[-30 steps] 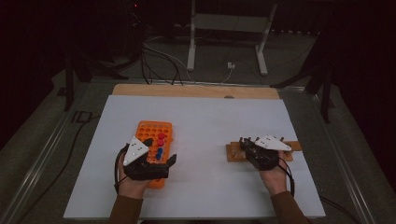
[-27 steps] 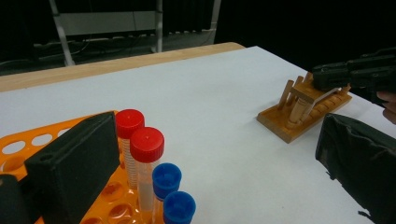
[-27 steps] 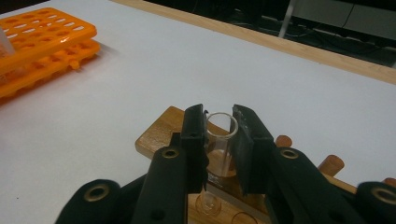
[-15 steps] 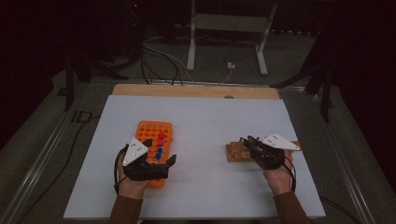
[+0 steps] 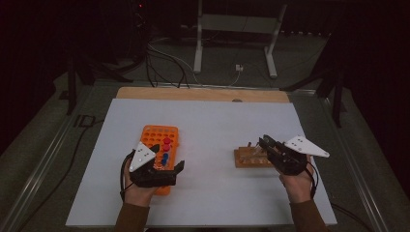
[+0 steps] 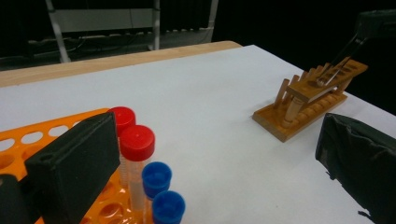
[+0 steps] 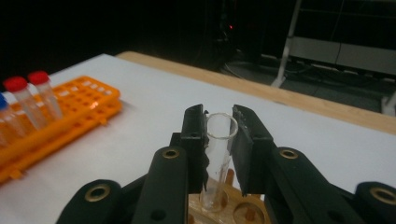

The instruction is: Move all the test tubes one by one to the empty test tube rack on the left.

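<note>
1. A person seated at a white table (image 5: 217, 125) holds a two-jaw gripper in each hand, forearms entering from the near edge.
2. The left gripper (image 5: 167, 169), topped by a grey three-cornered plate, sits low over the near end of an orange tube rack (image 5: 157, 135) on the table's left half. Its jaws stand wide apart and hold nothing; in the left gripper view one black jaw rises beside the capped tubes and the other stands far off at the frame's opposite side.
3. Two red-capped tubes (image 6: 136, 144) and two blue-capped tubes (image 6: 156, 179) stand upright in the orange rack, close together, with the red pair behind the blue pair as seen from the left gripper's camera.
4. The right gripper (image 7: 219, 128) is closed around a clear glass test tube (image 7: 218, 154), its pads pressing the tube on both sides just below the open rim.
5. The test tube stands upright with its lower end in a hole of a small wooden rack (image 5: 249, 157), which lies on the table's right half, well apart from the orange rack.
6. From the left gripper view the wooden rack (image 6: 308, 100) shows as a two-tier stand on pegs, with the tube slanting up from it toward the right gripper at the frame's upper corner.
7. Behind the table, a metal stand (image 5: 237, 29) and loose cables (image 5: 164, 63) rest on a dark floor.
</note>
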Available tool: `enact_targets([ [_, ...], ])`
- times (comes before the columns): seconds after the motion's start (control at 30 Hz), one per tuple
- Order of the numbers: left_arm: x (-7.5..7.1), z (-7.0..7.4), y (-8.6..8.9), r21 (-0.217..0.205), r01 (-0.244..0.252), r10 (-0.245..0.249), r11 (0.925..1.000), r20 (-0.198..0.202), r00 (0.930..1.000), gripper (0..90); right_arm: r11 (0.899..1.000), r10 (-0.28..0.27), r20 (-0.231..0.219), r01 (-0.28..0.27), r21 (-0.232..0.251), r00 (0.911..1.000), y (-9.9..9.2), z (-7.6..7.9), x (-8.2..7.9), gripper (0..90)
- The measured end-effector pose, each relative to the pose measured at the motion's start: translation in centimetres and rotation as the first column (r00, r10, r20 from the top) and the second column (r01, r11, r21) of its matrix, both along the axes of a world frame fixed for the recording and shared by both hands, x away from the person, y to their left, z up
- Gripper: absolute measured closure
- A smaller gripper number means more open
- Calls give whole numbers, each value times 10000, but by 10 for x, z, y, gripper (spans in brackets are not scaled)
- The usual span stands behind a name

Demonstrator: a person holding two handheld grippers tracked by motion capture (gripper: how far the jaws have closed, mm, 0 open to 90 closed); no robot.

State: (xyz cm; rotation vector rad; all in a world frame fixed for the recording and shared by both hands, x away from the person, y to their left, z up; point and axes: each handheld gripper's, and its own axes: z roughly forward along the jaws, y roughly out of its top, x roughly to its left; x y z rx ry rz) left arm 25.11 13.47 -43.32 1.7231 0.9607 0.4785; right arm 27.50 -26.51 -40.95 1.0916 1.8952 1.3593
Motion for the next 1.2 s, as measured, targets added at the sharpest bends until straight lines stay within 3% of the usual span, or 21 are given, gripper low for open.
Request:
enact_targets([
  [0.23, -1, 5, -9, -43, 237, -237, 9997, 116, 9997, 5, 9987, 438, -71, -436, 251, 9990, 3, 8, -6, 759],
  [0.77, 0, 8, -56, 149, 1221, -1224, 9924, 259, 9921, 6, 9851, 1704, -515, -1714, -170, 9840, 37, 0, -11, 759],
  [0.97, -1, 4, -73, 315, 1709, -1712, 9848, 69, 9852, 42, 9782, 2054, -639, -2069, -174, 9766, 48, -3, -14, 759],
  [1.2, -1, -3, -98, 936, 2272, -2269, 9693, -142, 9738, 88, 9659, 2567, -660, -2584, -184, 9642, 62, -3, -20, 759],
])
